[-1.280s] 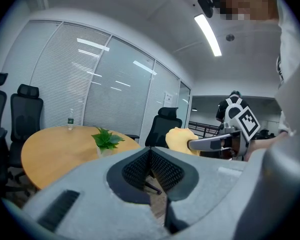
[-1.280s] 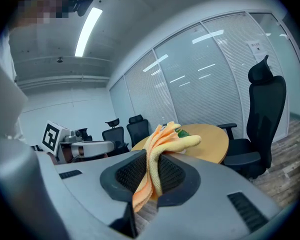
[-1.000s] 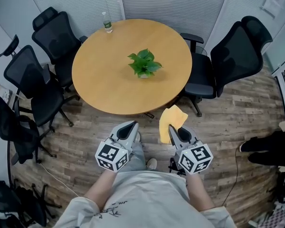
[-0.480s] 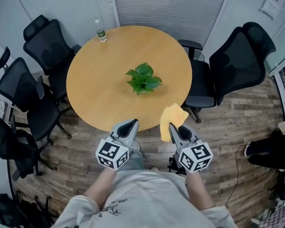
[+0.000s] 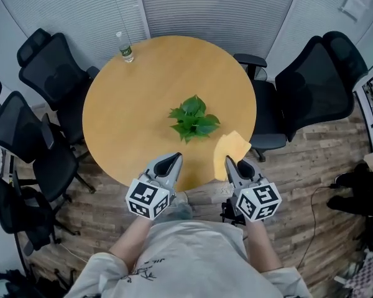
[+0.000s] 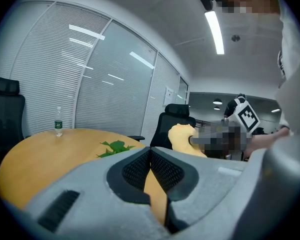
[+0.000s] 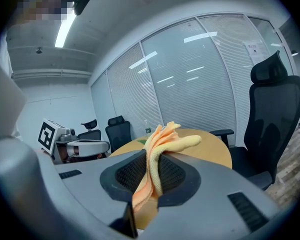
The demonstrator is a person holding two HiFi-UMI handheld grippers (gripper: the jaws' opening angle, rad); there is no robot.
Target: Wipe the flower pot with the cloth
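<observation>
A small green plant in its flower pot stands near the middle of the round wooden table; its leaves hide the pot from above. The plant also shows low in the left gripper view. My right gripper is shut on a yellow cloth, which sticks up from between its jaws. My left gripper is shut with nothing in it. Both grippers hover at the table's near edge, short of the pot.
Black office chairs stand around the table, two at the left and one at the right. A plastic water bottle stands at the table's far left edge. White blinds close off the back. A person's dark shoes show at the right.
The table and plant have come closer in the head view as I moved forward. Both grippers now reach the table's near edge, the cloth still in the right one.
</observation>
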